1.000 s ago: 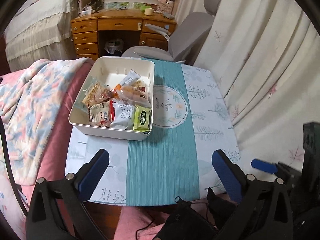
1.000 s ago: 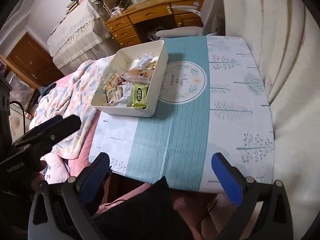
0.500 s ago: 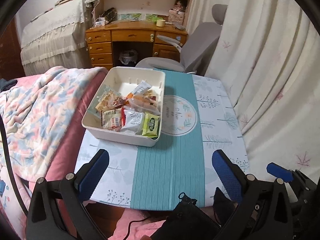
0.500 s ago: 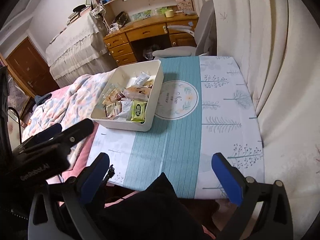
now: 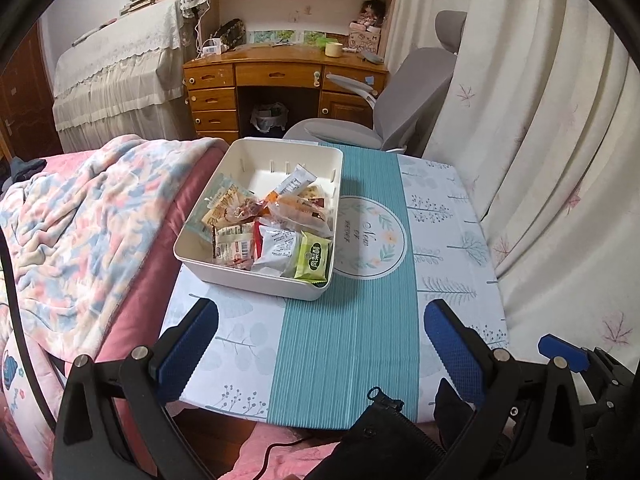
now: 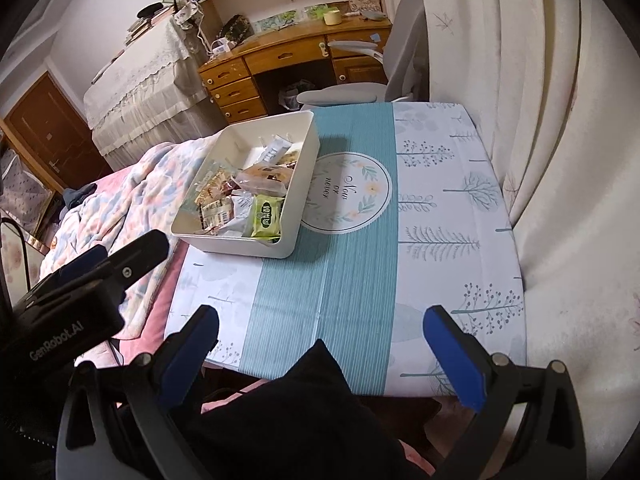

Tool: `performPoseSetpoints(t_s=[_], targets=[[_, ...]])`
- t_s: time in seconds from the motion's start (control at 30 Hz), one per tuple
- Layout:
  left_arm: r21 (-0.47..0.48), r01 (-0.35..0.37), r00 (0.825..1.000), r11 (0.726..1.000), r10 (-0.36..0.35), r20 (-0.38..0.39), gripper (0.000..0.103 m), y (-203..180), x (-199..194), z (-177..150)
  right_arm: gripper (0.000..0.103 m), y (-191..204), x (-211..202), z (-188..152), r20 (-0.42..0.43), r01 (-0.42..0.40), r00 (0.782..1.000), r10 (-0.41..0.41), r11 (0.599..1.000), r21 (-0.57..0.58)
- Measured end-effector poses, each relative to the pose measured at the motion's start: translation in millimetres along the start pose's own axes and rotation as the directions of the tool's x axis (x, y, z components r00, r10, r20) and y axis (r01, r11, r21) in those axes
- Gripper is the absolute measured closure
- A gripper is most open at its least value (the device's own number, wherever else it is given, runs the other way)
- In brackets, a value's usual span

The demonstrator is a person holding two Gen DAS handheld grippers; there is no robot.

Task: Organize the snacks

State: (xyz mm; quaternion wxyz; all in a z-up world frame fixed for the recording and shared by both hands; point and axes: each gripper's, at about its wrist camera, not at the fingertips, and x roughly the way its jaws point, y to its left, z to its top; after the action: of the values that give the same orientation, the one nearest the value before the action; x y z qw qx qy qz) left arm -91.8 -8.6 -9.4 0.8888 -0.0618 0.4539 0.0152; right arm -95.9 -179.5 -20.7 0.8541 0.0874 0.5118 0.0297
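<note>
A white plastic bin (image 5: 240, 276) (image 6: 304, 160) sits on the left half of a small table (image 5: 448, 240) covered by a teal and white cloth. Several snack packets fill it, among them a green packet (image 5: 314, 258) (image 6: 266, 216) at its near right corner. My left gripper (image 5: 320, 324) hangs open over the table's near edge, well short of the bin, with nothing between its blue pads. My right gripper (image 6: 320, 332) is also open and empty, at the near edge. The left gripper's body (image 6: 80, 292) shows at the left of the right wrist view.
A pink bed with a floral blanket (image 5: 80, 232) borders the table's left side. Cream curtains (image 5: 540, 120) hang along the right. Beyond the table stand a grey office chair (image 5: 404, 100) and a wooden desk (image 5: 280, 80) with shelves. Dark cloth (image 6: 300, 412) lies below the near edge.
Both grippers have pulled back and tilted up, so the bin and table look farther off and more of the room shows. Both stay open and empty.
</note>
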Motion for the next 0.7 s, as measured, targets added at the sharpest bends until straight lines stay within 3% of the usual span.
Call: performPoseSetpoints(t_s=[0.7], targets=[[0.005,-0.004,1.000,1.000,0.004,-0.004,0.001,-0.7,8.9,9.2,0.000,-6.6,2.3,8.0,0.001,0.021,1.000,-0.021,0.999,0.032]])
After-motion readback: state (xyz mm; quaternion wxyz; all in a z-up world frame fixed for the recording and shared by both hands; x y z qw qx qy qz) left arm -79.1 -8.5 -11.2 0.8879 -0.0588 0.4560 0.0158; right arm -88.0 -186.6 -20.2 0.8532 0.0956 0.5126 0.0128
